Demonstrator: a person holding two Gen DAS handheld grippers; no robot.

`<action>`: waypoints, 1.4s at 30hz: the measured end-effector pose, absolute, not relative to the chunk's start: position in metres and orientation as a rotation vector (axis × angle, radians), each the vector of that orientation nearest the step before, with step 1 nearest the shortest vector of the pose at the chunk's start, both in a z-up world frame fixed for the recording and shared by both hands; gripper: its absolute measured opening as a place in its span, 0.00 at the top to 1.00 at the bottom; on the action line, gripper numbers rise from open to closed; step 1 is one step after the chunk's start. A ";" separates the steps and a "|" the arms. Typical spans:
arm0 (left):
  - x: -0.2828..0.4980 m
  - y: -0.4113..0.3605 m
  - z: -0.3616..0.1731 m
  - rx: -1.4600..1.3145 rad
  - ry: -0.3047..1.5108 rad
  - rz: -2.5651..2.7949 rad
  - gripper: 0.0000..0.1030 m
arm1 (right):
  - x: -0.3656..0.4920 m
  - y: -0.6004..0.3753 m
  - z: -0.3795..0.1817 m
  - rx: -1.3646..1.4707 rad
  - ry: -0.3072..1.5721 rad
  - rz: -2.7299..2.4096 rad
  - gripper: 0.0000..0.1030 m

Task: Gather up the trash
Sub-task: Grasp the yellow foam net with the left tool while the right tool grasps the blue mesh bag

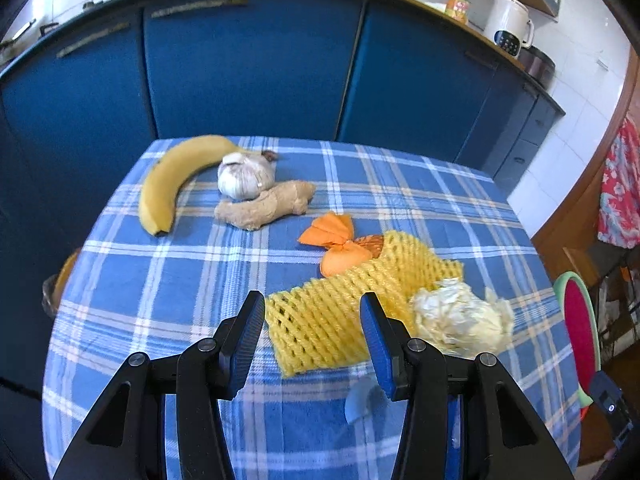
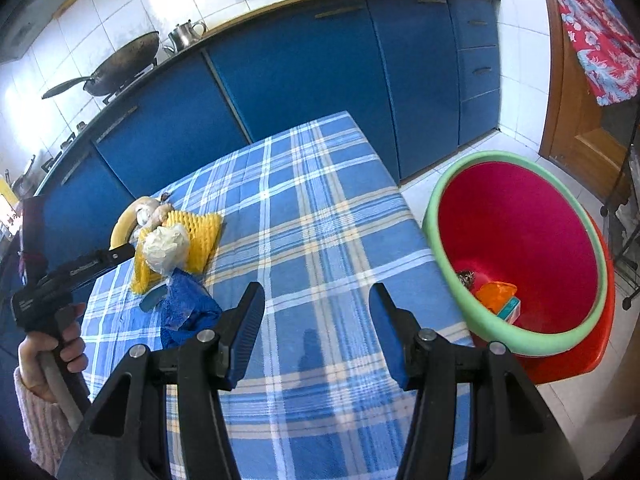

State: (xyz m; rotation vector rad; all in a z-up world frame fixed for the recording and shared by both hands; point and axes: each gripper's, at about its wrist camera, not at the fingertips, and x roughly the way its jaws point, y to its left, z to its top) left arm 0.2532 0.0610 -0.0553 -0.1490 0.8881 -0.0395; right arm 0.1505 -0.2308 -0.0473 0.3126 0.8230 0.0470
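In the left wrist view, the left gripper [image 1: 312,336] is seen at the bottom of the frame with its jaws about half apart and nothing gripped; the near end of a yellow foam fruit net [image 1: 352,300] lies on the table just past and between the fingertips, whether touched cannot be told. Just right of it a crumpled white paper wad [image 1: 460,316] is found, and under the right finger a small pale blue scrap [image 1: 360,400], partly hidden. Farther up an orange twisted wrapper [image 1: 340,244] lies against the net. Still farther, at the upper left of the blue checked tablecloth [image 1: 160,300], a ginger root [image 1: 264,206], a garlic bulb [image 1: 246,176] and a yellow banana [image 1: 168,184] are shown.

The right wrist view alone shows the right gripper [image 2: 316,328], half open and empty above the bare cloth, a crumpled blue plastic wrapper [image 2: 188,308] at the left, and a red bin with green rim [image 2: 520,248] on the floor at the right, holding some trash. The person's hand [image 2: 52,356] is seen at the lower left holding the left tool. In this view the banana and garlic are mostly covered by the net.
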 end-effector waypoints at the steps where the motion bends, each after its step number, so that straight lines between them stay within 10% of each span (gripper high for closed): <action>1: 0.255 0.061 -0.059 -0.149 0.894 -0.043 0.51 | 0.151 -0.230 -0.049 0.310 0.827 0.049 0.45; 24: 0.260 0.063 -0.086 -0.161 0.932 -0.029 0.52 | 0.170 -0.213 -0.063 0.282 0.864 0.087 0.45; 33: 0.248 0.068 -0.081 -0.205 0.926 -0.052 0.89 | 0.171 -0.203 -0.060 0.262 0.862 0.119 0.45; 42: 0.226 0.087 -0.064 -0.258 0.875 -0.035 0.91 | 0.175 -0.178 -0.058 0.243 0.878 0.184 0.45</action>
